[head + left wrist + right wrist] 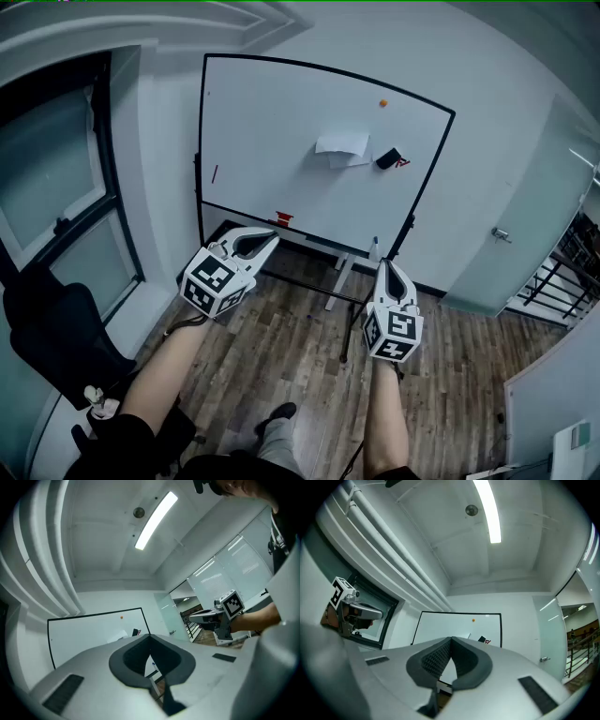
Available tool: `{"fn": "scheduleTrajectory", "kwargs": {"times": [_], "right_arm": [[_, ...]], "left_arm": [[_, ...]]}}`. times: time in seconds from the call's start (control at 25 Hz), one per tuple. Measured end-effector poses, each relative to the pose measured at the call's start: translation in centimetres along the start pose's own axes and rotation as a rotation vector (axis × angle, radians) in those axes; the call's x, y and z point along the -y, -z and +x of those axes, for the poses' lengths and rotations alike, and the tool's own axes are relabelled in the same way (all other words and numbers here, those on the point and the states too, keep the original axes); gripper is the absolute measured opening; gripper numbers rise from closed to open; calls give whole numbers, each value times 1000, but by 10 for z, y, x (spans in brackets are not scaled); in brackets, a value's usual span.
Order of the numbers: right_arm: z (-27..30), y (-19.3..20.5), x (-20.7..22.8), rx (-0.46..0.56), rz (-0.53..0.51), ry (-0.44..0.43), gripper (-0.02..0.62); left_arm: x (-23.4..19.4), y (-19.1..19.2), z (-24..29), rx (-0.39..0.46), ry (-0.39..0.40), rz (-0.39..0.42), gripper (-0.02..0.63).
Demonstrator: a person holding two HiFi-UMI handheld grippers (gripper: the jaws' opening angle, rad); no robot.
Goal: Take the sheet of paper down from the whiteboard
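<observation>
The left claw [270,238] and right claw [384,266] are both pinched together, empty, well short of the whiteboard [272,103]. The sheet of paper [343,147] hangs mid-board, a black eraser [387,158] just beside it and an orange magnet [382,103] higher up. Wood floor [300,337] lies between.

White sheet of paper [343,147] hangs on the upright whiteboard [272,131].

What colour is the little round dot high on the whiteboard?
The dot is orange; the head view shows it best.
</observation>
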State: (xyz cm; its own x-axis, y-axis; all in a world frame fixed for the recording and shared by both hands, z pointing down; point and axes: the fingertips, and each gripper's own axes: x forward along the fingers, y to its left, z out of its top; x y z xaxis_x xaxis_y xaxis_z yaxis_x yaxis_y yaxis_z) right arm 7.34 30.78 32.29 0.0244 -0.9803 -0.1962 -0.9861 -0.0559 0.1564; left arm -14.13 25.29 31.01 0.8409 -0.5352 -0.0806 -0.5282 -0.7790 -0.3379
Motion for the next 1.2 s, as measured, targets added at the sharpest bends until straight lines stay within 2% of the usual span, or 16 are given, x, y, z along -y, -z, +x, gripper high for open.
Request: {"fn": "scheduleTrajectory", "kwargs": {"times": [0.36,0.64,1.2], "right_arm": [[20,17,6,-10,-1,15,23],[63,31,16,-13,-3,26,25],[217,65,73,-30,-17,46,25]], "left_arm": [[-11,18,21,-10,20,5,21],[-36,38,60,-24,39,3,21],[-124,74,211,-19,73,4,21]]}}
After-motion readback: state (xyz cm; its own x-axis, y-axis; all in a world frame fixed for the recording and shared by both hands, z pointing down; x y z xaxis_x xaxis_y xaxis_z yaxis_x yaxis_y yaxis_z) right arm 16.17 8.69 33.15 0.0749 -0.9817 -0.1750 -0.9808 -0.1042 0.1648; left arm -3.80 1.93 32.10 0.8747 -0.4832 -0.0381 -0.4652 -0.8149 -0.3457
